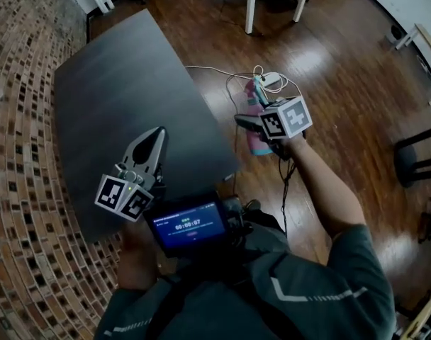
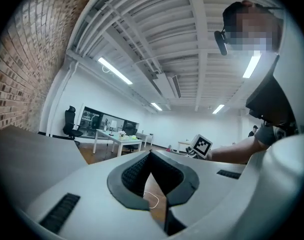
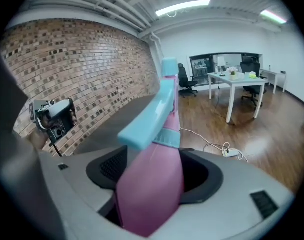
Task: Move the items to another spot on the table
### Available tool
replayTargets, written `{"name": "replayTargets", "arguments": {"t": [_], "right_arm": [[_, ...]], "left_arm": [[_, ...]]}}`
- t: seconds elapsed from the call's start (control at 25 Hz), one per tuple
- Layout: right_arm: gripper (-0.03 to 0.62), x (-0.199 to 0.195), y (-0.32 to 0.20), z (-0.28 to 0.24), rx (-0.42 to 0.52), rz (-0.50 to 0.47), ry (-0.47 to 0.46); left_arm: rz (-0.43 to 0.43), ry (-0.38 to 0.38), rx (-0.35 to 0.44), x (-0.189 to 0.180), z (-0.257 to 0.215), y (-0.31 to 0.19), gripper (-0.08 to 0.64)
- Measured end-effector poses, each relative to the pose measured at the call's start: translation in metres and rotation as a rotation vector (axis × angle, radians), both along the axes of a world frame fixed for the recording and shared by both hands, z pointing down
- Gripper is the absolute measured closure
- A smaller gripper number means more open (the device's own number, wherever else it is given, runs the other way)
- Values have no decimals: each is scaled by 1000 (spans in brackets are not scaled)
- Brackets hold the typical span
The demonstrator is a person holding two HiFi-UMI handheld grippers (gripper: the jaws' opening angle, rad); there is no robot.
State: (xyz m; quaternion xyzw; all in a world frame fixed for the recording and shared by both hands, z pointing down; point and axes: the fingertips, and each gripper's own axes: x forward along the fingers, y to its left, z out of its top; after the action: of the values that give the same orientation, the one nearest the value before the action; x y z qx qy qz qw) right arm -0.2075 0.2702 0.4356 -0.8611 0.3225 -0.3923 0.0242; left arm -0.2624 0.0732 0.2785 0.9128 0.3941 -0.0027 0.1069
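Fingers (image 3: 111, 170) of the right gripper (image 3: 157, 173) clamp the spray bottle (image 3: 148, 204) — beyond the table (image 1: 123, 98) edge; left gripper (image 2: 151, 158) closed, empty. Advised: land it upright.

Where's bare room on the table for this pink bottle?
The pink bottle fits nearly anywhere: the dark table is bare from the brick wall to its edge by the white cable. Only the near edge is crowded, under the left gripper.
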Motion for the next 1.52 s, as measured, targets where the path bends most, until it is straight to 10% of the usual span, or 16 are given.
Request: {"name": "replayTargets", "arguments": {"t": [0.92, 1.52], "right_arm": [[262, -35, 336, 18, 3, 408, 58], [262, 170, 379, 22, 14, 324, 40]], "left_arm": [[429, 111, -15, 74, 15, 317, 566], [359, 73, -53, 228, 36, 355, 566]]}}
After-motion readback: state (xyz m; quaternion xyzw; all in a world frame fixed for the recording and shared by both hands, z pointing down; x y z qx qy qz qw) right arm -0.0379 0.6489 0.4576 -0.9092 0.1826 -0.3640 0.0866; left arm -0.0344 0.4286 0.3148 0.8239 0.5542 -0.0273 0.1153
